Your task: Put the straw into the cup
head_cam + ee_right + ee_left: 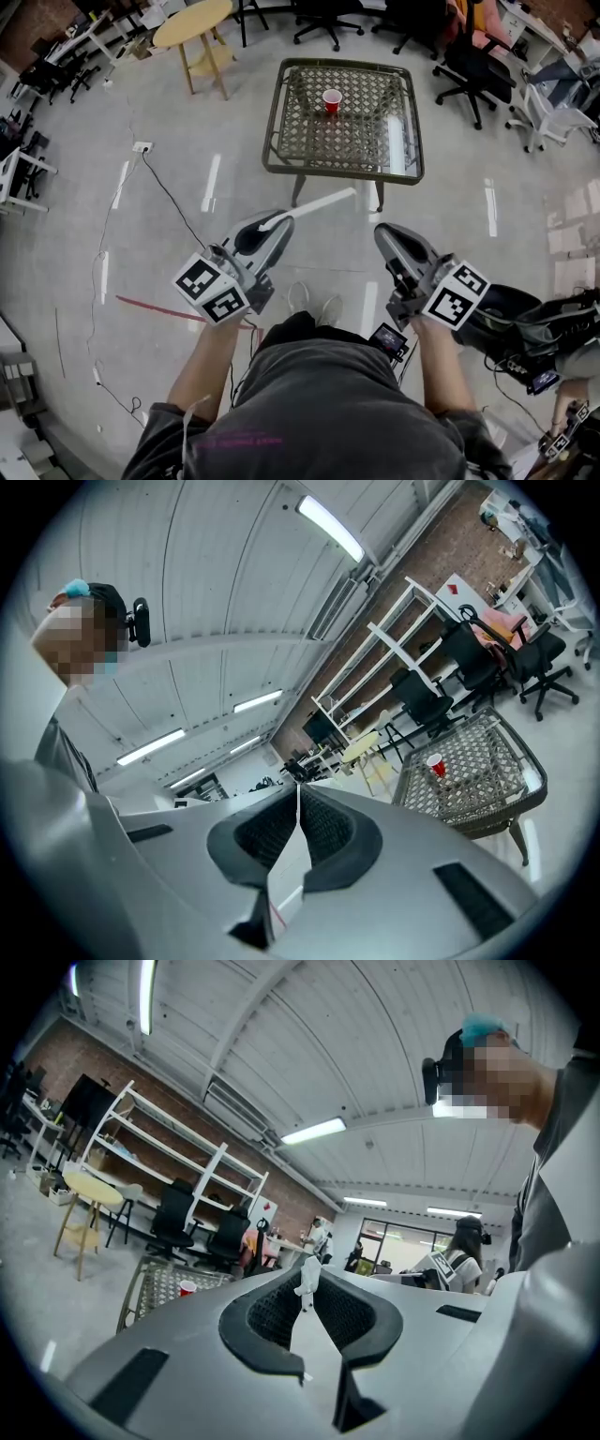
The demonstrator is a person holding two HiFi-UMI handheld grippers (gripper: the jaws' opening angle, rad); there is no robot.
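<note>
Ahead, cup (332,100) on table (337,172); left gripper (279,222) jaws clamp straw (319,202); right gripper (386,233) jaws closed.

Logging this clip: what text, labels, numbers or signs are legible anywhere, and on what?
No text reads clearly in any view.
Pink print on the person's shirt: too blurred to read.
Marker cubes: black-and-white square patterns, no letters.
Red cup: no print can be made out.
</note>
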